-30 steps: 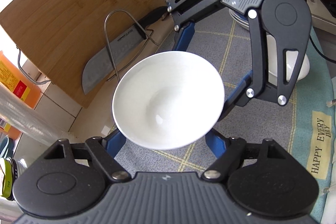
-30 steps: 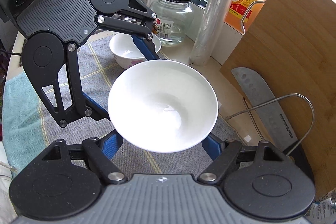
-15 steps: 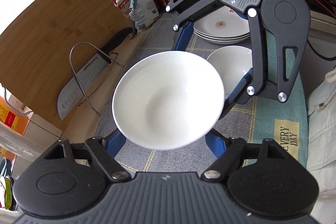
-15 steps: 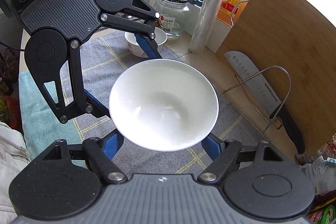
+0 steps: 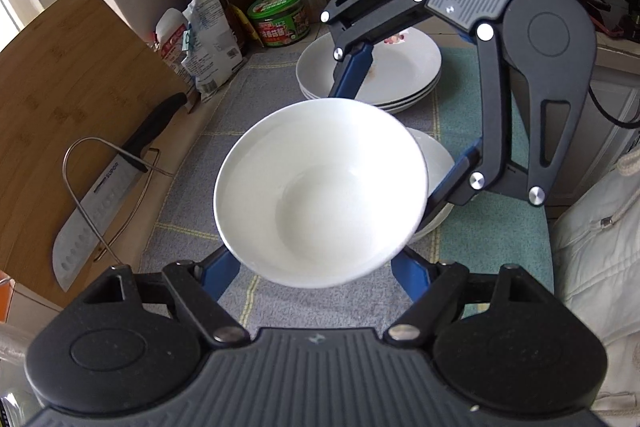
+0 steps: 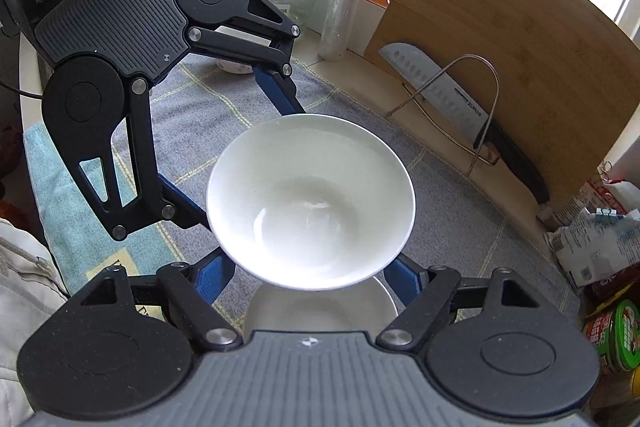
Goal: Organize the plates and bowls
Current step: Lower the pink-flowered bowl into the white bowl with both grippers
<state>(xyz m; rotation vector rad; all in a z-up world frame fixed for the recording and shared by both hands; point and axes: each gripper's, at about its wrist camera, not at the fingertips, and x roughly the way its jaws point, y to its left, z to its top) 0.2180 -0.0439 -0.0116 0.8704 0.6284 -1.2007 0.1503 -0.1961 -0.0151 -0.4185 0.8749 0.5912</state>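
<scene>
Both grippers (image 5: 320,267) (image 6: 308,267) clamp white bowl (image 5: 320,191); seemingly above second bowl (image 5: 436,163).

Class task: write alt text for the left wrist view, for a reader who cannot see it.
Two grippers, the left gripper and the right gripper, hold a white bowl between them above a second bowl on a grey cloth. Stacked plates sit behind.

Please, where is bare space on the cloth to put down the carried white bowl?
Free: grey cloth between the knife rack and the resting bowl. Crowded: plate stack, with jars and packets behind. The white bowl hangs partly over the resting bowl.
</scene>
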